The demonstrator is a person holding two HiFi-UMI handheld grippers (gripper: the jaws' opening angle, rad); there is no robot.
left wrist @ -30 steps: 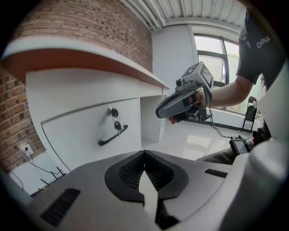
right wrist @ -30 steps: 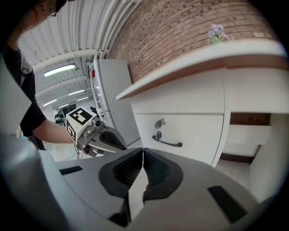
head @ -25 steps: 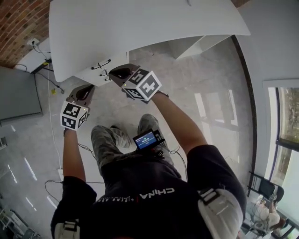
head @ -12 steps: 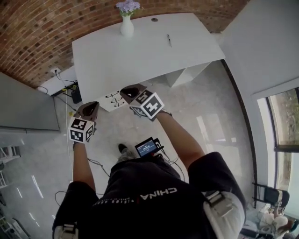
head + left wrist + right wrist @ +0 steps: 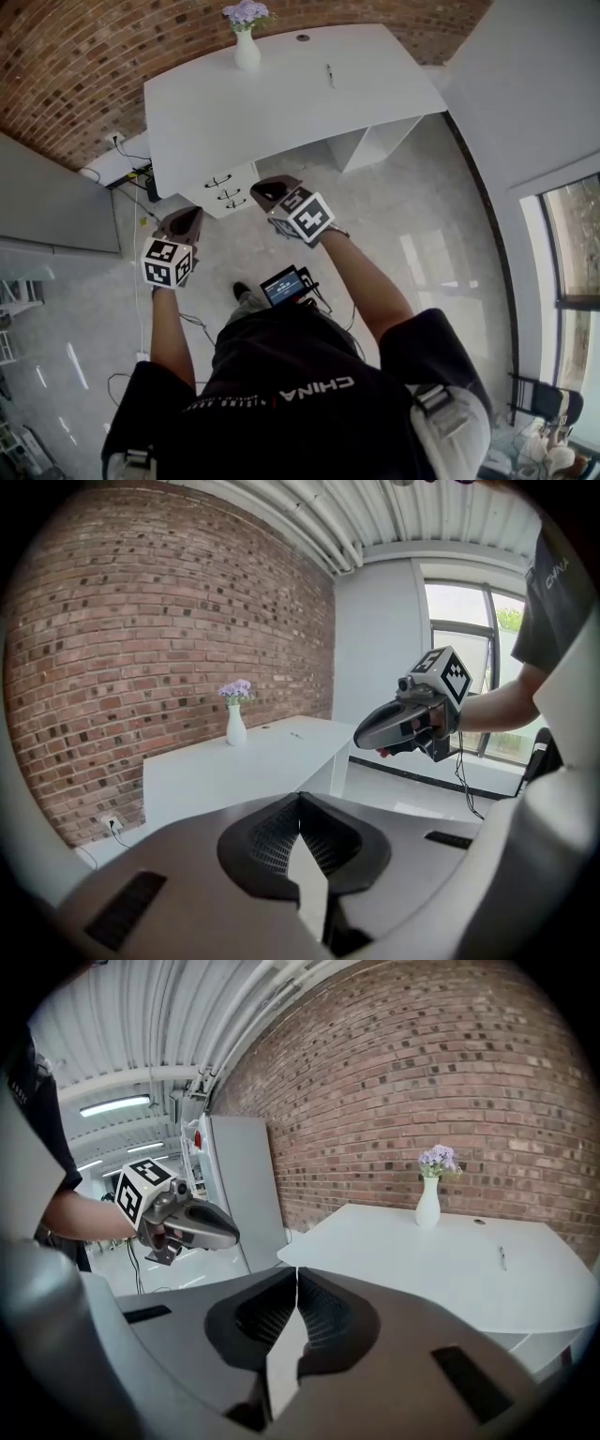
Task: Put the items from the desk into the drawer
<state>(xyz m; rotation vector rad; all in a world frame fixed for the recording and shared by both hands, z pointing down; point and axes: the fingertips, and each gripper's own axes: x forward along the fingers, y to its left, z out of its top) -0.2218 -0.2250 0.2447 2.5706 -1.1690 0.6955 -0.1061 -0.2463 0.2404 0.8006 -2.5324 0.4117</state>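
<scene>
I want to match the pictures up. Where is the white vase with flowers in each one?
Head view: the vase is at the top, on the desk's far edge.
Left gripper view: the vase is left of centre.
Right gripper view: the vase is right of centre.
Shared landmark: the brick wall behind it.

Dark short-sleeved T-shirt [image 5: 309, 422], grey moulded grippers.
White "CHINA" lettering [image 5: 315, 388] crosses the shirt, and a small blue-lit screen [image 5: 284, 285] with black cables sits at the waist. The left gripper [image 5: 184, 217] and right gripper [image 5: 262, 189] each bear a white cube printed with black square markers.
</scene>
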